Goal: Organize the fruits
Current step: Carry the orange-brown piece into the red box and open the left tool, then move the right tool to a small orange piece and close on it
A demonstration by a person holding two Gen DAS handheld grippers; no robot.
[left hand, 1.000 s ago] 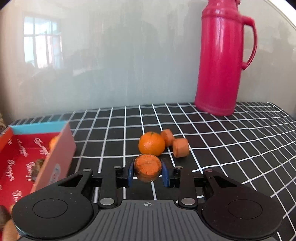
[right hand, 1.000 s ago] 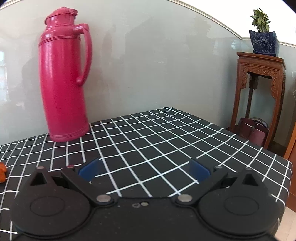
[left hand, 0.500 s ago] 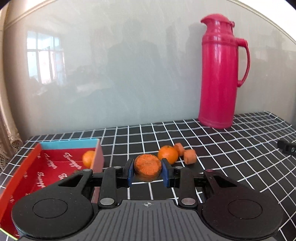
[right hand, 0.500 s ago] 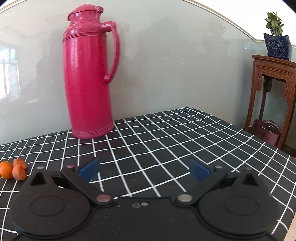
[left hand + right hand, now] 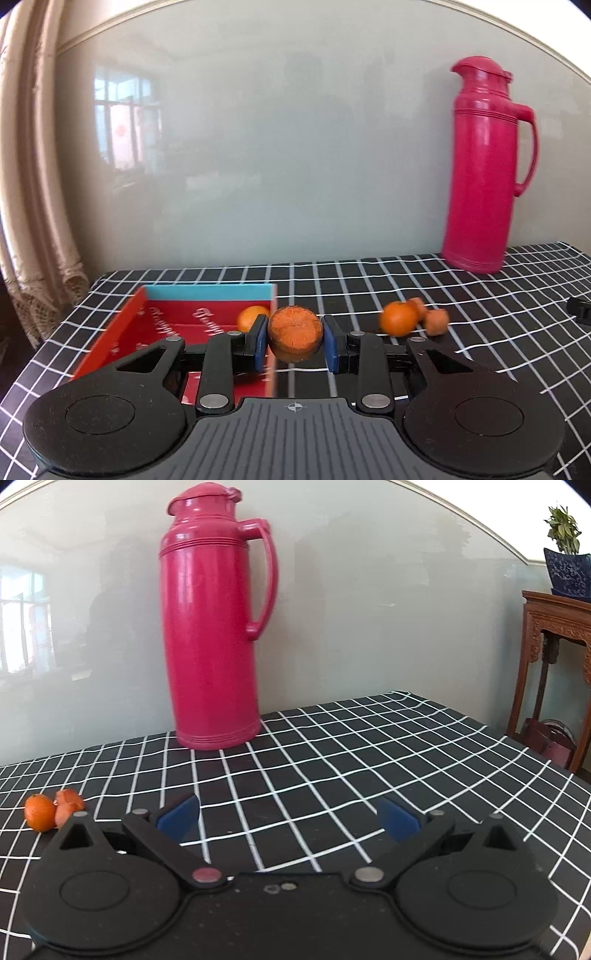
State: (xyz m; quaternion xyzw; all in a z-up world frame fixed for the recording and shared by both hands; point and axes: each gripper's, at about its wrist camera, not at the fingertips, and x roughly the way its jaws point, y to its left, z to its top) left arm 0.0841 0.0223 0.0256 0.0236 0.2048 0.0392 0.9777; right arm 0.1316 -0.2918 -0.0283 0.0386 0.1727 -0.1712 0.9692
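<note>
My left gripper (image 5: 294,339) clamps one carrot chunk (image 5: 294,332) above the right wall of the red box (image 5: 122,328). One orange (image 5: 249,316) already lies inside, at ten o'clock from the chunk. Left on the tablecloth (image 5: 498,302), at three o'clock: one orange (image 5: 398,318) and two carrot pieces (image 5: 436,320). My right gripper (image 5: 289,818) gapes wide, holding nothing.

wall (image 5: 280,147): pale grey-green, glossy, reflecting a bright window (image 5: 122,122) | curtain (image 5: 33,184): beige, fringed, far left | bench cloth (image 5: 332,753): black with white grid | carved wooden stand (image 5: 554,657): dark, at right, bearing a blue pot (image 5: 567,574) with a green plant (image 5: 562,530) | light: soft daylight
</note>
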